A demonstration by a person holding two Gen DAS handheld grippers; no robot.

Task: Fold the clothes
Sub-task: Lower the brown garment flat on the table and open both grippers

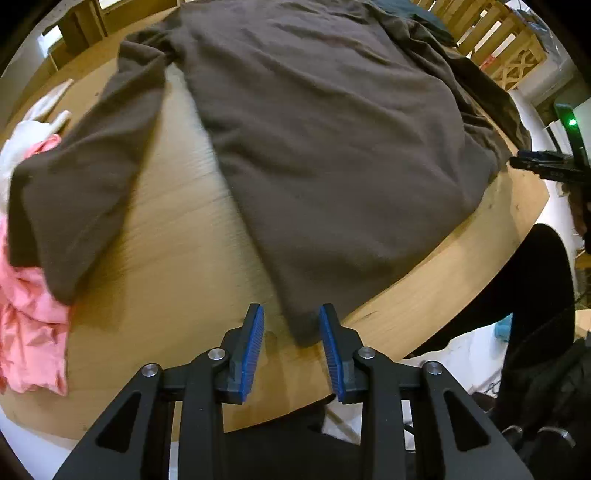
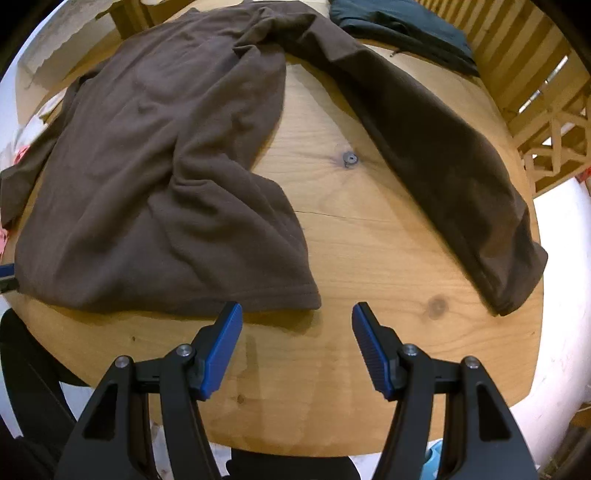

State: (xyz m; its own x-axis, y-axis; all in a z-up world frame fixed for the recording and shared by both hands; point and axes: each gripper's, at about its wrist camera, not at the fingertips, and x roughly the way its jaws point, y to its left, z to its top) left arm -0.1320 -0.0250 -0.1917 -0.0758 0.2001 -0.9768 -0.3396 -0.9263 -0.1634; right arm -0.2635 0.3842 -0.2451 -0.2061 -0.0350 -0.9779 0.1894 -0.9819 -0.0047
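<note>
- The brown sweater (image 1: 332, 147) lies spread flat on the round wooden table (image 1: 166, 277). In the left wrist view its body fills the centre and top of the frame, and one sleeve runs down the left side.
- In the right wrist view the other sleeve (image 2: 443, 155) stretches from the top centre to the right edge of the frame. It lies apart from the body, with bare wood between them.
- The left gripper (image 1: 291, 347) has its jaws partly open. A bottom corner of the sweater lies just between the blue pads (image 1: 253, 350), at the lower centre of that view, but the pads do not press on it, so nothing is held.
- The right gripper (image 2: 297, 347) has its jaws wide open and holds nothing. Only bare table is between them; the other hem corner (image 2: 306, 299) is just above its left pad.
- I judge that the step in hand is to take the two hem corners for a fold. To do it well, each gripper should go low and close fully on the hem edge, taking both layers of fabric.
- The right gripper should first shift toward the upper left of its frame, so the corner comes between its pads.
- The pink cloth (image 1: 33, 325) at the left edge of the left wrist view and the dark garment (image 2: 402, 26) at the top of the right wrist view are better left alone.
</note>
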